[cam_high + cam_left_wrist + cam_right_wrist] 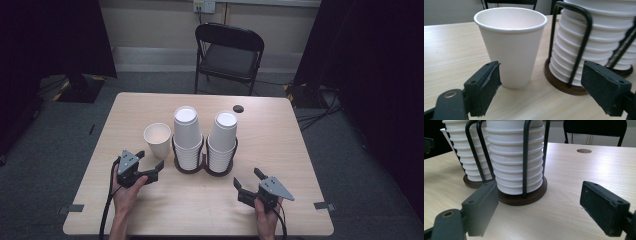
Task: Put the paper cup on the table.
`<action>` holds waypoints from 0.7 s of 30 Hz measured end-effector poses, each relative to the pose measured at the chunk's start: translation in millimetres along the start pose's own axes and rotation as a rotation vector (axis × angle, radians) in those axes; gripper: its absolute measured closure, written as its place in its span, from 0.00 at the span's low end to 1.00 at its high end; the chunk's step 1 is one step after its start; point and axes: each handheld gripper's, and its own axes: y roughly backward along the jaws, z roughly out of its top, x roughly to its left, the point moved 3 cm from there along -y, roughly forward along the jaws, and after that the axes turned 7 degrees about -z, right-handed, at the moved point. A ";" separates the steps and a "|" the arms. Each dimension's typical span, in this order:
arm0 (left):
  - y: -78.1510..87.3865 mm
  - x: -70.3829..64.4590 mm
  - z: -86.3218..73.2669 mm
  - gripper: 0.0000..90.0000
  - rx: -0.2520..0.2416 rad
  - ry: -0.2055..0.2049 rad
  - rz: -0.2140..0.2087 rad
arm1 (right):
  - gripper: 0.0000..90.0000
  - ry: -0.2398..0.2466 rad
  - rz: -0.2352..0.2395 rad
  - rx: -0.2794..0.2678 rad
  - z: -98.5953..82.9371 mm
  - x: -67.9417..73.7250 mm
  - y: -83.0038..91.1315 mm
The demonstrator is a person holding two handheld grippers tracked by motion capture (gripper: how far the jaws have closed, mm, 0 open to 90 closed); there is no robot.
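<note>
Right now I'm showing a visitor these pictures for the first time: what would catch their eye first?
Two tall stacks of upturned white paper cups in a dark wire double holder dominate the middle of the pale wooden table. Beside them on the left stands a single upright white paper cup. Nearer the person, the left claw and right claw wait open, holding nothing.

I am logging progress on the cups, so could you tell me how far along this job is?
Done, by the look of it: one single cup stands upright on the table, apart from the two stacks in the holder. In hand: nothing; the left gripper is open and aimed at that cup, and the right gripper is open near the right stack. Left: any further cup handling.
</note>
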 end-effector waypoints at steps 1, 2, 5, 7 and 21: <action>1.7 -2.0 -1.2 0.17 0.000 -0.001 0.003 | 0.16 0.000 0.000 0.000 0.0 -0.1 0.0; 3.7 -5.6 -3.6 0.17 -0.001 -0.009 0.011 | 0.16 0.000 0.000 0.001 0.0 0.0 0.0; 10.6 -19.2 -14.5 0.17 0.000 -0.011 -0.019 | 0.16 0.001 0.002 0.001 0.0 0.3 0.1; 12.6 -25.7 -17.7 0.17 0.001 -0.020 -0.006 | 0.16 0.003 0.002 0.002 0.0 0.4 0.2; 7.6 -54.6 -34.0 0.17 -0.029 -0.087 -0.034 | 0.16 0.016 0.002 0.022 0.1 1.7 -1.6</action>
